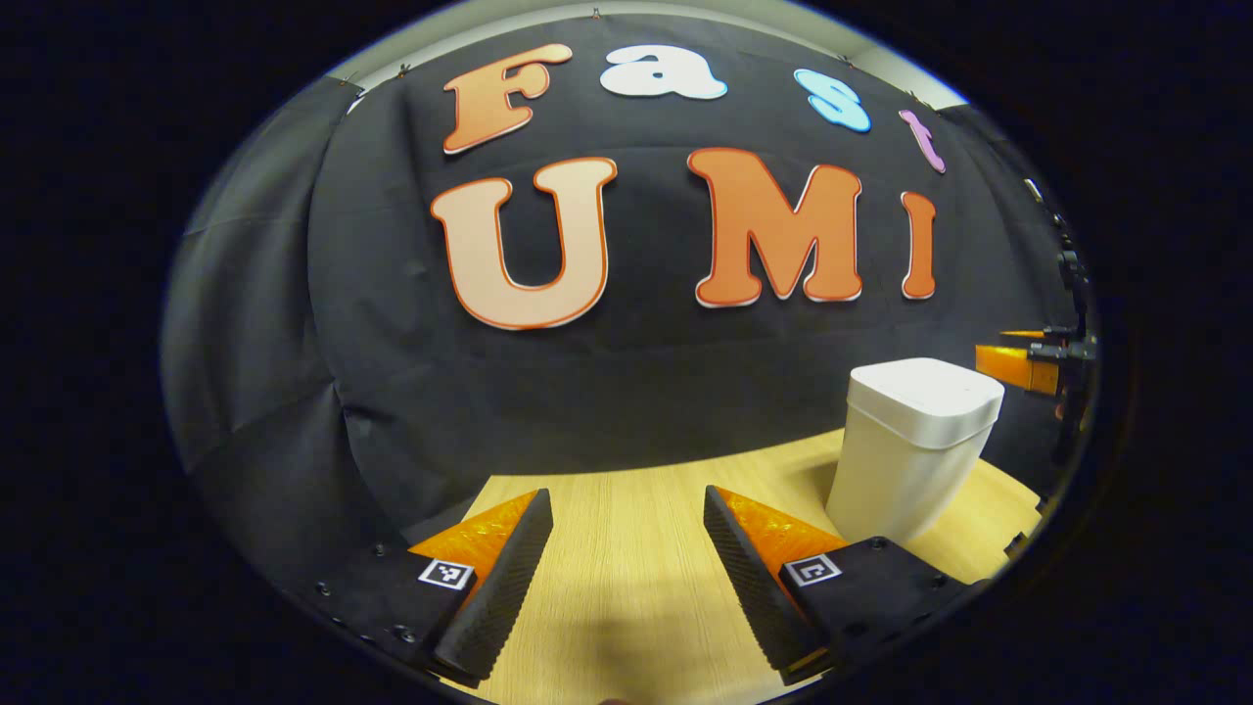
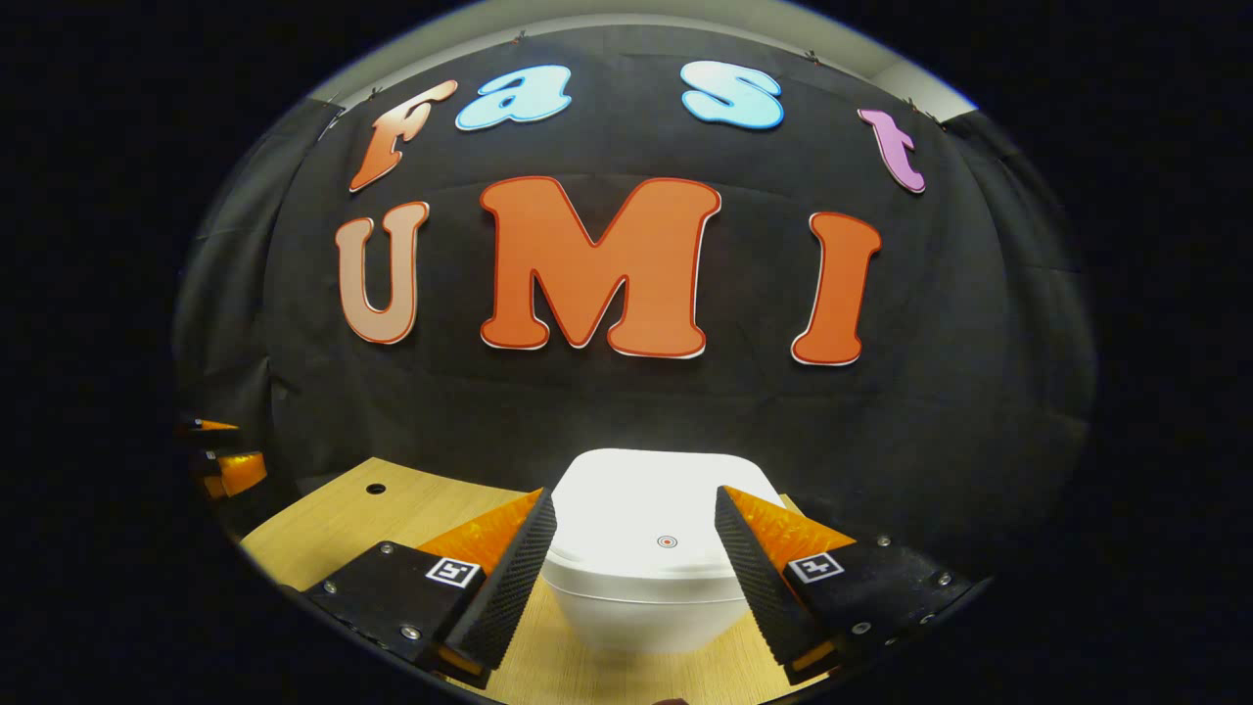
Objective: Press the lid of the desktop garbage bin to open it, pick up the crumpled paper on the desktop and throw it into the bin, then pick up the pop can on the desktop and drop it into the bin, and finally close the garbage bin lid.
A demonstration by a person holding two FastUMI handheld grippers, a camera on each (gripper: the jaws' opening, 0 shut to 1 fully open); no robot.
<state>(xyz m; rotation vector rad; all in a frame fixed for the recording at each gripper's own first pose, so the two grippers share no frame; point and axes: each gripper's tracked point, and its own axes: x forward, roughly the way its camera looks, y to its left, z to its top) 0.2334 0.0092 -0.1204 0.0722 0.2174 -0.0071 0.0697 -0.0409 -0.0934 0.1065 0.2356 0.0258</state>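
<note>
Right gripper (image 2: 634, 558) sits just above and in front of the bin (image 2: 651, 578), fingers spread wide and holding nothing. The bin's white lid (image 2: 656, 509) is down, flat and shut, and it shows straight ahead through the gap between those fingers, with a small round mark (image 2: 667, 540) near its front edge. That's the relation that counts here: the lid lies dead ahead and a little below the right fingers, so a short push forward and down looks like all the press needs. First step of the task, by my reading, and not yet done.

Left gripper (image 1: 626, 548) hangs over bare bench (image 1: 626, 587), fingers released too, gripping nothing. From the left gripper view the bin (image 1: 915, 441) stands off to the right and farther back, well apart from those fingers, upright on the bench with the right gripper (image 1: 1018, 364) just beyond it. So the right hand is clearly the nearer one for the lid.

Over in the right gripper view there's a small dark hole (image 2: 376, 488) in the bench, left of the bin. The paper and the can I can't place from either view.
</note>
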